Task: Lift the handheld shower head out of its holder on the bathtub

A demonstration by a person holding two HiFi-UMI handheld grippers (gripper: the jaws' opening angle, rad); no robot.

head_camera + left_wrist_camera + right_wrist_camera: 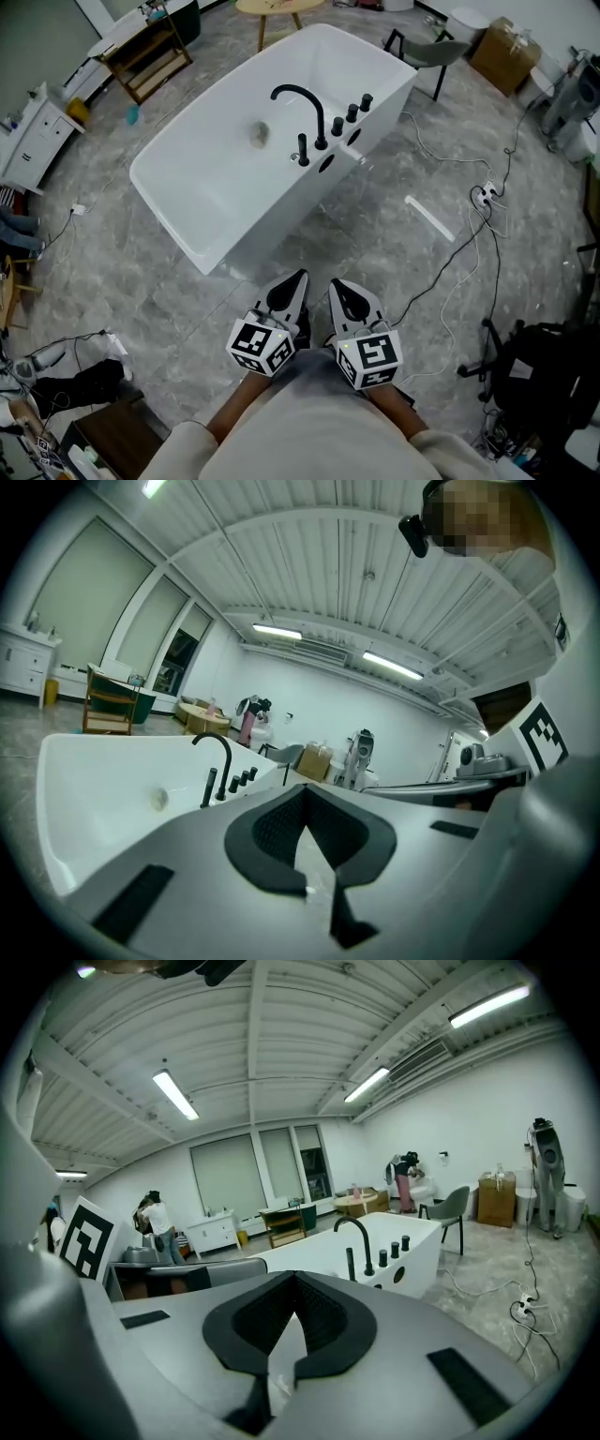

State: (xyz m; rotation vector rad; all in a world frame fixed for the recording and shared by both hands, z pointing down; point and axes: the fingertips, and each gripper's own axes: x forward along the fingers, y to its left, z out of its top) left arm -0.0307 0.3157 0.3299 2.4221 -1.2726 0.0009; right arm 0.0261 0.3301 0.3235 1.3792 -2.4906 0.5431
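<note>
The white bathtub (pixel 197 202) stands on the grey floor ahead of me. On its near rim the black handheld shower head (pixel 301 150) stands upright in its holder, beside the curved black faucet (pixel 305 101) and three black knobs (pixel 351 112). My left gripper (pixel 292 286) and right gripper (pixel 345 292) are side by side, well short of the tub, both shut and empty. In the left gripper view the shower head (pixel 209 787) shows beyond the shut left gripper (pixel 307 803). The right gripper view has the shower head (pixel 352 1265) past the shut right gripper (pixel 293 1309).
Cables and a white power strip (pixel 484 195) lie on the floor right of the tub, with a white bar (pixel 429 217) nearer it. A grey chair (pixel 433 54), cardboard box (pixel 506 54) and round wooden table (pixel 279 7) stand behind; a black office chair (pixel 534 375) is at right.
</note>
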